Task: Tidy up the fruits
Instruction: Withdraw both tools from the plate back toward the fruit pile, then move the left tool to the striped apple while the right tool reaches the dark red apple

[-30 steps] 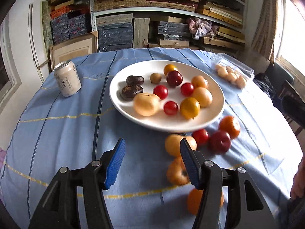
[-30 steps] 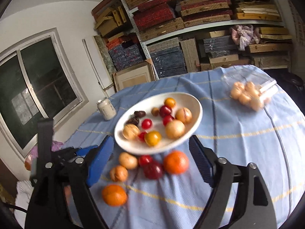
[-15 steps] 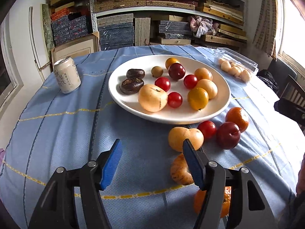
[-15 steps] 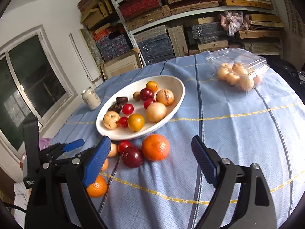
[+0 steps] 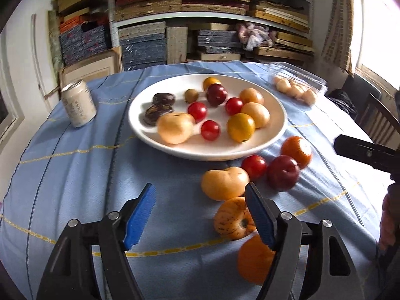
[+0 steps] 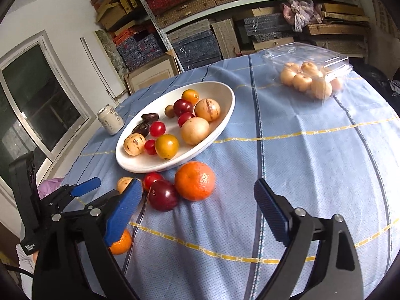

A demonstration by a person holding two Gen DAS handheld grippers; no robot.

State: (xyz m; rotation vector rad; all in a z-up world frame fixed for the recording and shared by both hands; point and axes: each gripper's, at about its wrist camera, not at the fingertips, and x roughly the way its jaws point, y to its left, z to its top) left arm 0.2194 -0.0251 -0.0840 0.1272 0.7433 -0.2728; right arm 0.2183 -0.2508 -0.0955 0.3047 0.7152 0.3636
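Observation:
A white plate (image 5: 277, 115) (image 6: 225, 115) holds several fruits. Loose fruits lie on the blue cloth in front of it: an orange (image 6: 195, 181) (image 5: 297, 150), a dark red plum (image 6: 163, 195) (image 5: 282, 176), a cherry tomato (image 5: 253, 167), a yellow heart-shaped fruit (image 5: 223, 182), a speckled orange fruit (image 5: 232, 218) and a second orange (image 5: 252, 260). My left gripper (image 5: 200, 212) hovers over bare cloth, jaws opening, nothing between them; its right finger overlaps the speckled fruit. My right gripper (image 6: 197, 212) hangs just short of the orange and plum, jaws opening, empty.
A drink can (image 5: 78, 107) stands left of the plate. A clear plastic box of pale fruits (image 6: 312, 77) lies at the far right. Shelves of stacked boxes rise behind the table. A chair (image 5: 375, 122) stands at the right edge.
Both grippers' jaws have spread wider. The right gripper has come lower and closer to the orange and plum. The left gripper has barely shifted.

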